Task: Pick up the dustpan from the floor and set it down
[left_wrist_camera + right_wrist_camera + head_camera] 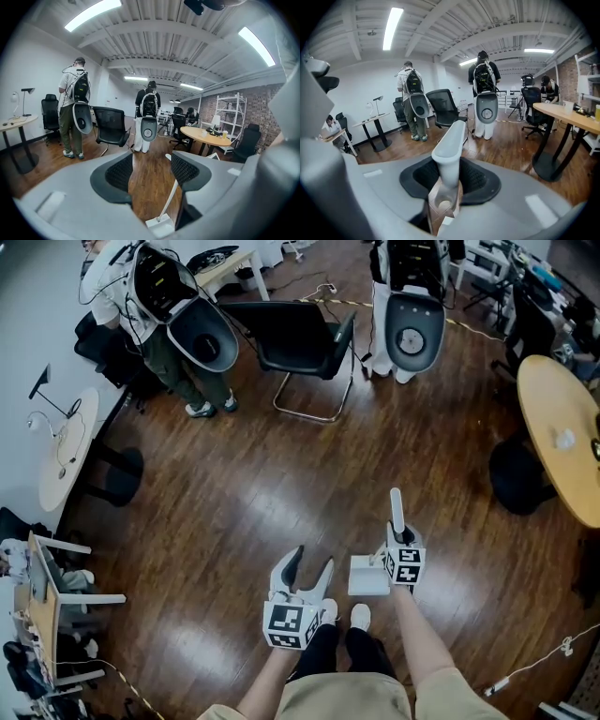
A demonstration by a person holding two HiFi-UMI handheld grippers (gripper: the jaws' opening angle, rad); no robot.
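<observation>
The white dustpan [368, 576] stands on the wooden floor just in front of the person's feet, its long handle [397, 510] rising upright. My right gripper [398, 538] is shut on that handle low down; in the right gripper view the handle [449, 140] stands clamped between the dark pads [476, 180] of the right gripper [450, 177]. My left gripper [311, 561] hangs a little left of the pan, open and with nothing in it. In the left gripper view the left gripper [150, 171] frames bare floor, with the dustpan handle [169, 199] low on the right.
A black office chair [300, 338] stands ahead, with two people wearing backpacks [178, 324] [410, 315] beside it. A round wooden table [562, 427] and its dark base [520, 474] lie right. A small round table [66, 451] is left. White shoes [359, 615] are by the pan.
</observation>
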